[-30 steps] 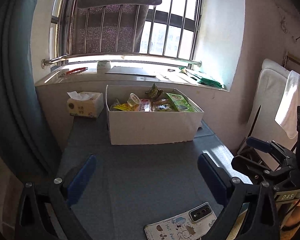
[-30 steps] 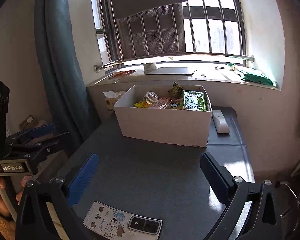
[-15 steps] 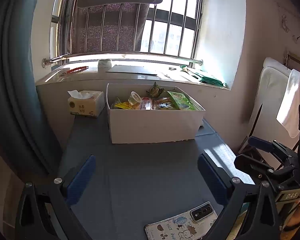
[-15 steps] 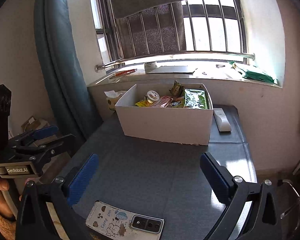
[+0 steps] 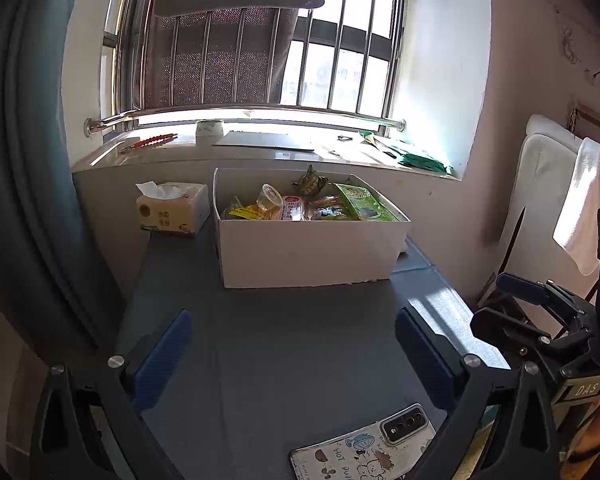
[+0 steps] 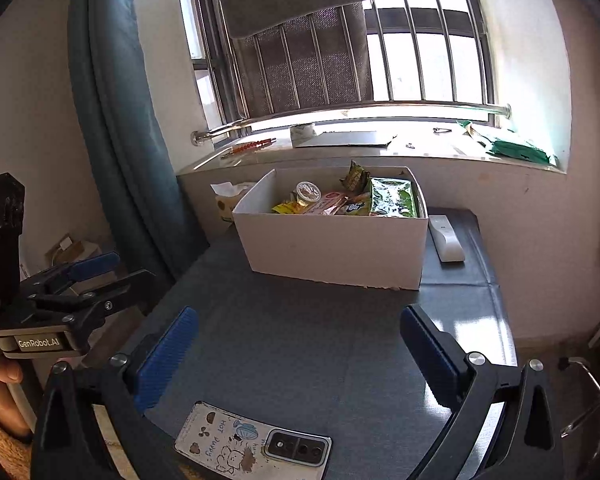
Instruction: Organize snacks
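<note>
A white cardboard box [image 5: 308, 252] [image 6: 336, 248] stands at the far end of the grey table [image 5: 292, 344], under the window sill. It holds several snacks: a green packet [image 5: 362, 206] [image 6: 392, 198], a clear jelly cup [image 5: 270, 196] [image 6: 308, 191], a yellow packet [image 5: 246, 212] and a red-and-white pack [image 6: 328, 202]. My left gripper [image 5: 292, 360] is open above the near table, nothing between its blue pads. My right gripper [image 6: 300, 354] is also open and empty. Each gripper shows at the edge of the other's view.
A phone in a cartoon case [image 5: 364, 446] [image 6: 256, 442] lies at the table's near edge. A tissue box [image 5: 172, 208] sits left of the white box, a white remote [image 6: 446, 238] to its right. Blue curtain [image 6: 116, 128] hangs left; a chair with a towel [image 5: 572, 208] stands right.
Both views have shifted only slightly, backing off a little from the box. Both grippers stay open and empty, and nothing on the table has moved.
</note>
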A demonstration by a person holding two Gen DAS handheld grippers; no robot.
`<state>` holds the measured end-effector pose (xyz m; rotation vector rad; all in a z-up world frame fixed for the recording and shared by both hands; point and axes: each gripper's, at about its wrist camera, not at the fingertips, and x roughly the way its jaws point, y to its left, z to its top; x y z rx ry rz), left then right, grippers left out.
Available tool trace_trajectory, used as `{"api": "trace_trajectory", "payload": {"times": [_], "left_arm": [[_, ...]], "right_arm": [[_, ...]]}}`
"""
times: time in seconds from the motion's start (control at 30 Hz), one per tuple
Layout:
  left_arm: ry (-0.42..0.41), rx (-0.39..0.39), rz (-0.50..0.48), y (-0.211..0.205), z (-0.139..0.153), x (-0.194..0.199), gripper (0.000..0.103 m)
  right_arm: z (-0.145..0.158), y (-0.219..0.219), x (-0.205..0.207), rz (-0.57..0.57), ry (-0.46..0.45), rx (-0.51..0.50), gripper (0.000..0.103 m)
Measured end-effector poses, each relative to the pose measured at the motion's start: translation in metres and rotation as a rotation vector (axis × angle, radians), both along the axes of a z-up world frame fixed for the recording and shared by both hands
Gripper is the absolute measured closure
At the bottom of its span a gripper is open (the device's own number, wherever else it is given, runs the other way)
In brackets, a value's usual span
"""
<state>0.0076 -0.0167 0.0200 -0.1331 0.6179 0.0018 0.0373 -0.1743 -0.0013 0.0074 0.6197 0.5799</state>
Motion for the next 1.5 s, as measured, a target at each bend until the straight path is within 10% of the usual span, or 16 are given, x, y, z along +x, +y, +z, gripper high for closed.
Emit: {"api": "trace_trajectory", "payload": {"times": [1.5], "left_arm": [[0.014,0.010,-0.010,0.0004,-0.0035,0.0011,0.000]], "right_arm": [[-0.0009,0.0026,-0.0035,-0.001,-0.001,0.000,0.000]]}}
